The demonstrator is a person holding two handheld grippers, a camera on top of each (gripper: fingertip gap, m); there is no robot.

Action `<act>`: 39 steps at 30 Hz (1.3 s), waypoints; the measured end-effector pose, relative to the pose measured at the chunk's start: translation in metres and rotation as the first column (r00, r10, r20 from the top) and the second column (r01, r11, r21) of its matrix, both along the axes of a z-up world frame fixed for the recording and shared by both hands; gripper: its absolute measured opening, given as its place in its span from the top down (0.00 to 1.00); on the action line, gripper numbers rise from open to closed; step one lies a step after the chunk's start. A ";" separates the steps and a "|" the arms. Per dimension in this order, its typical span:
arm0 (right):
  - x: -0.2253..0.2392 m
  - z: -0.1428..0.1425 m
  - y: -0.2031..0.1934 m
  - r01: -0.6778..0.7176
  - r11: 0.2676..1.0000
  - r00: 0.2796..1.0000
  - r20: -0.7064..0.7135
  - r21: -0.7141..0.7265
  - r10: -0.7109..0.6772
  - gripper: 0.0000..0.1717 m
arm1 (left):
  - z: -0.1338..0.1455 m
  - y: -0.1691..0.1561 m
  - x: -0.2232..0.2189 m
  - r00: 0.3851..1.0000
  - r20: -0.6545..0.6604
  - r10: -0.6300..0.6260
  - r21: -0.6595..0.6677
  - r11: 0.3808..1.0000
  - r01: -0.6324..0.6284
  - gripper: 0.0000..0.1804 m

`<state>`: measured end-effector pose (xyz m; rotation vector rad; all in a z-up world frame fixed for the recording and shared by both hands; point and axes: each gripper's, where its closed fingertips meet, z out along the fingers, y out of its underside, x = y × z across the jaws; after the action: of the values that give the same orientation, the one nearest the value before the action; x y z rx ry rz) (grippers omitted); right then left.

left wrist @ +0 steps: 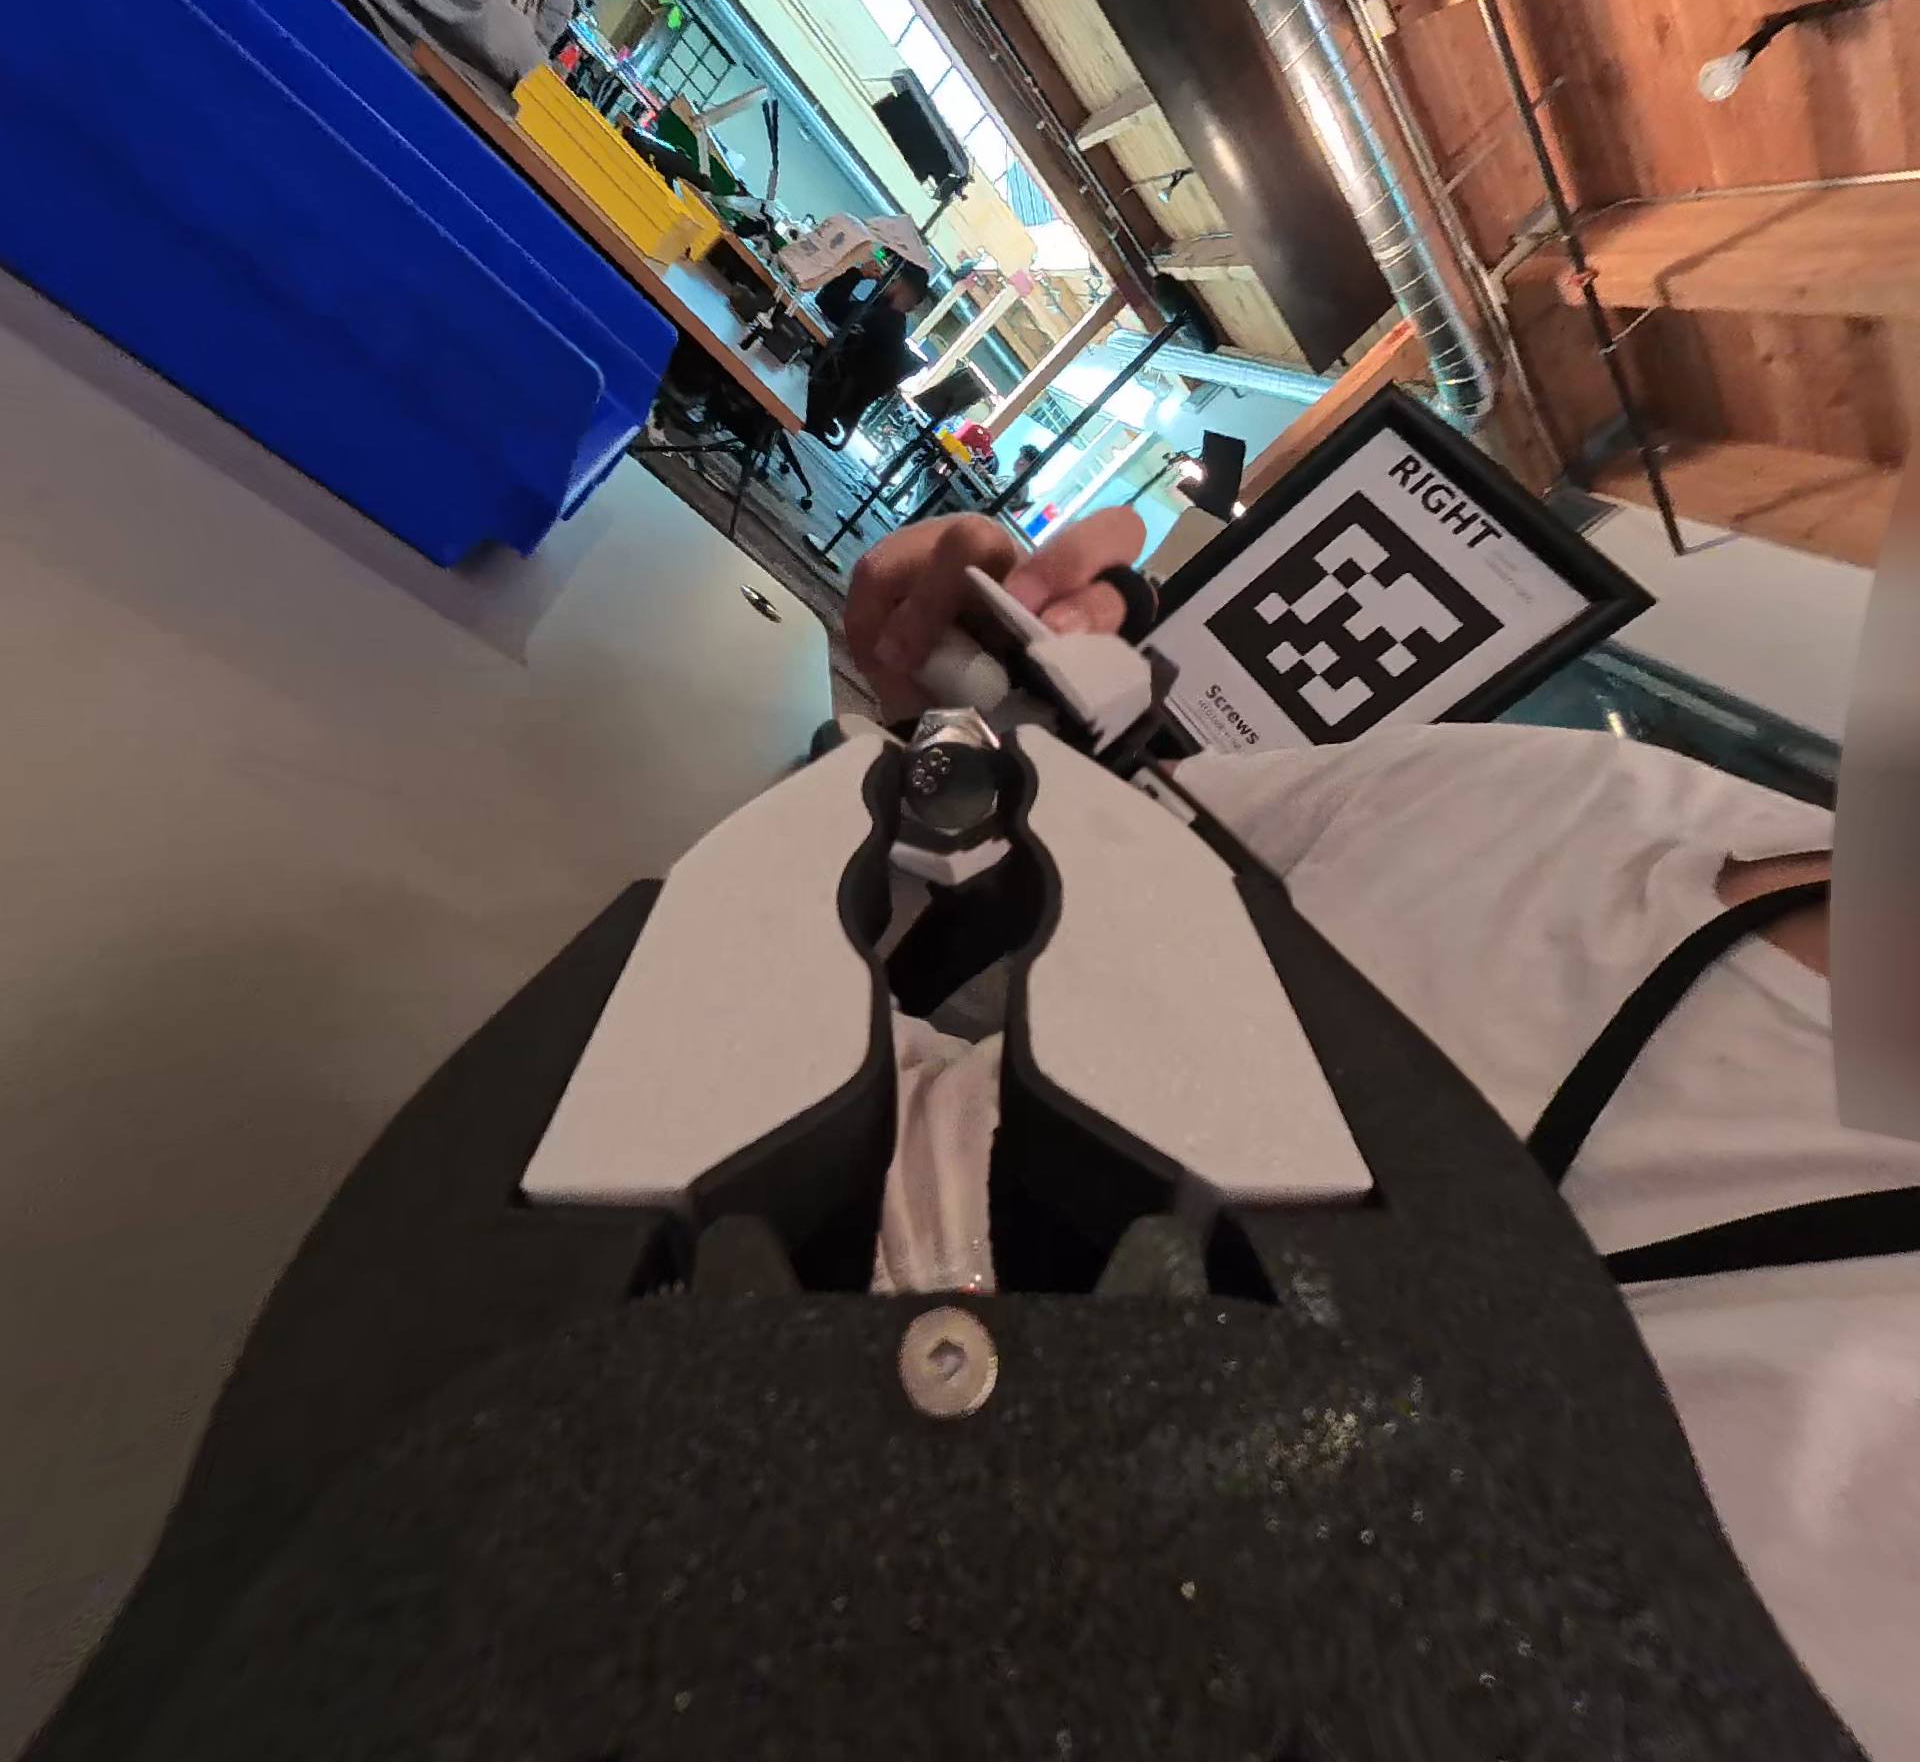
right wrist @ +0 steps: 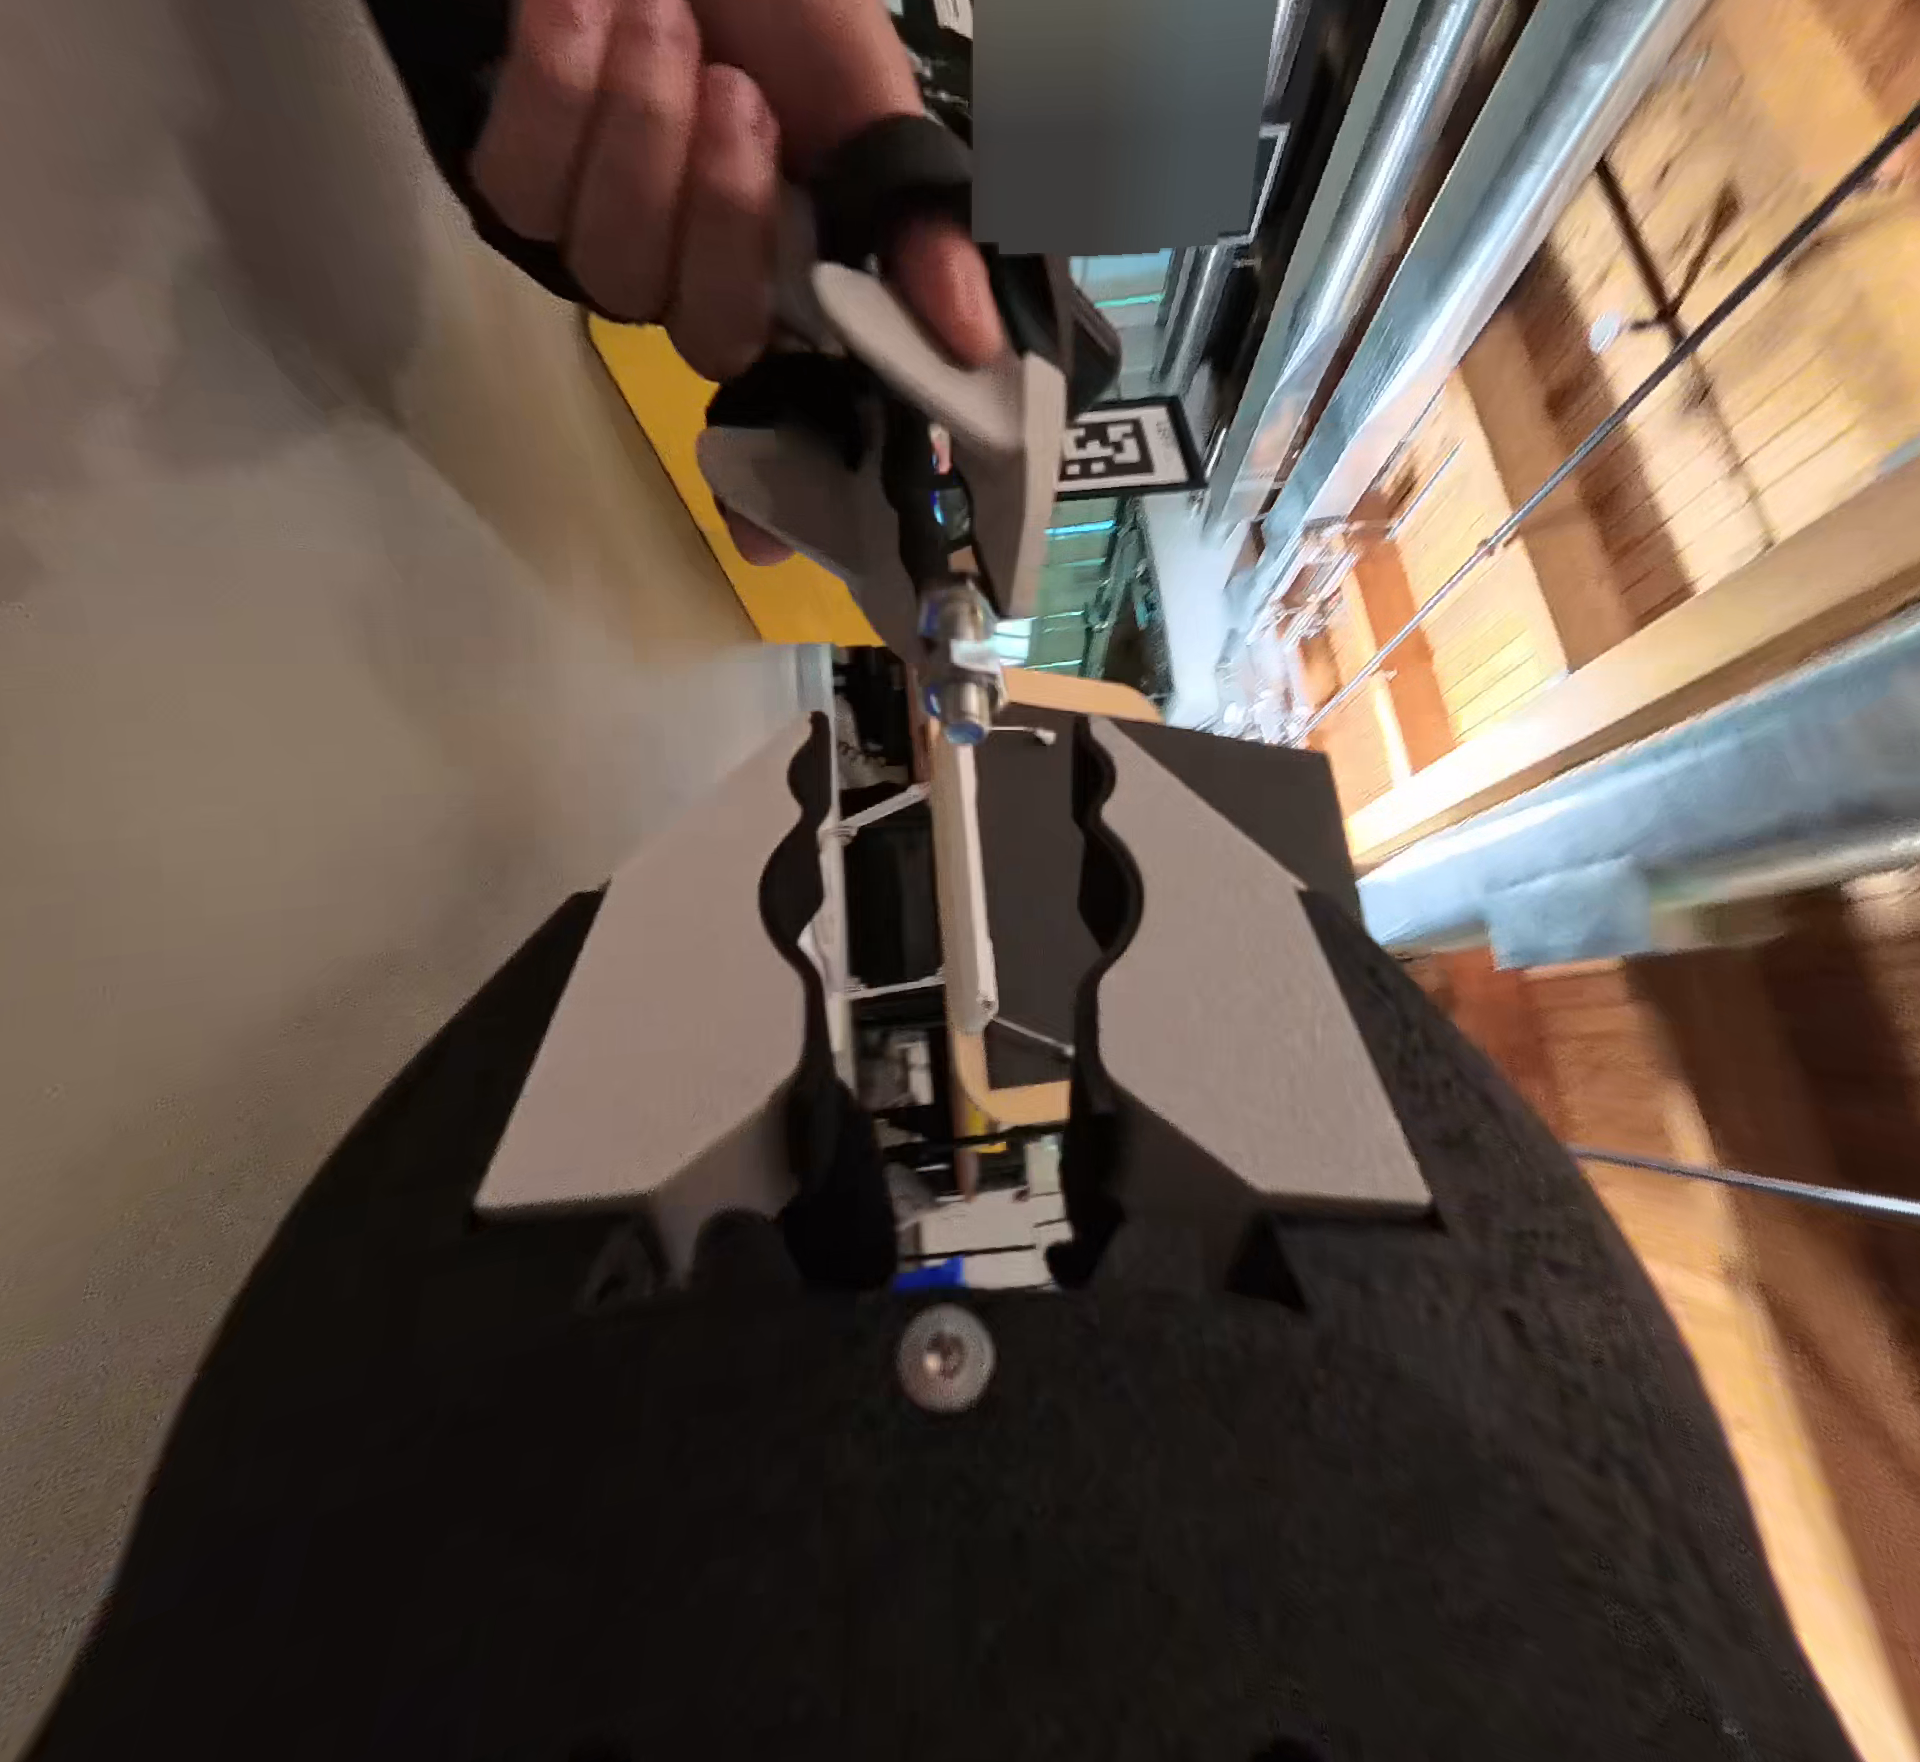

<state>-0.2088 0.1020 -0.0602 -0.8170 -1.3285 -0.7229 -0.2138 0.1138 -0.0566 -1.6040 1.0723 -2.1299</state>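
Left gripper (left wrist: 951, 777): clamped on a silver bolt (left wrist: 943, 793), pads pressing its hex head, held up in the air.
Right gripper (right wrist: 951, 746): jaws apart, empty, just short of the bolt's tip (right wrist: 961, 673).
Risk: a knock from the right fingers could twist the bolt loose; the view is blurred.

Both views are taken from just behind each gripper's own fingers, looking forward along them, and both are rolled hard so that table and ceiling run slantwise. In the left wrist view the right gripper (left wrist: 1081, 673) is seen close ahead; in the right wrist view the left gripper (right wrist: 935, 559) is faced. A bolt (left wrist: 940, 782) is shared between them.
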 end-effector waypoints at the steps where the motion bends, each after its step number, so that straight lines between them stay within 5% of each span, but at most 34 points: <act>1: -0.002 -0.001 -0.001 0.003 0.999 1.000 0.026 0.033 -0.004 0.73 | 0.000 -0.001 0.000 1.000 0.000 -0.006 -0.015 1.000 0.006 0.91; 9: -0.006 0.002 0.001 -0.011 0.998 1.000 0.020 0.063 0.010 0.90 | -0.001 -0.012 0.002 0.998 -0.010 -0.057 -0.025 0.998 0.056 0.91; 14: -0.005 -0.001 0.002 -0.099 0.948 0.969 -0.247 -0.302 0.022 0.90 | -0.003 -0.014 0.002 1.000 -0.014 -0.019 0.149 0.989 0.021 0.91; 16: -0.007 -0.002 0.003 -0.252 0.804 0.879 -0.474 -0.538 -0.042 0.90 | -0.001 -0.014 0.002 1.000 -0.002 0.015 0.288 0.958 -0.014 0.91; 18: -0.011 -0.002 0.001 -0.520 0.503 0.703 -0.680 -0.690 -0.206 0.90 | 0.001 -0.015 -0.001 0.999 0.025 0.042 0.432 0.900 -0.049 0.91; 21: -0.016 0.003 -0.006 -0.862 0.002 0.436 -0.744 -0.507 -0.507 0.90 | 0.006 -0.020 -0.004 0.995 0.077 0.057 0.591 0.802 -0.092 0.91; 24: -0.017 0.001 -0.008 -0.946 -0.257 0.324 -0.618 -0.199 -0.716 0.91 | 0.004 -0.022 -0.005 0.992 0.098 0.074 0.700 0.704 -0.122 0.91; 27: -0.017 -0.005 -0.006 -0.948 -0.274 0.317 -0.589 -0.164 -0.744 0.91 | -0.003 -0.021 -0.005 0.994 0.072 0.077 0.727 0.679 -0.105 0.91; 32: -0.005 0.001 0.002 -0.919 -0.140 0.365 -0.658 -0.370 -0.658 0.90 | 0.004 -0.012 -0.005 0.990 0.094 0.108 0.635 0.759 -0.143 0.82; 36: 0.048 0.035 0.027 -0.814 0.130 0.398 -0.706 -0.567 -0.585 0.90 | 0.019 0.008 -0.013 0.969 0.156 0.191 0.571 0.783 -0.247 0.79; 39: 0.120 0.050 0.055 -0.521 0.278 0.551 -0.567 -0.807 -0.613 0.90 | 0.018 0.021 -0.015 0.958 0.145 0.247 0.532 0.797 -0.286 0.79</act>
<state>-0.0884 0.1574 -0.0098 -1.9475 -0.6054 0.7174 -0.2292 0.1352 -0.0382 -1.2968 1.2087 -1.4930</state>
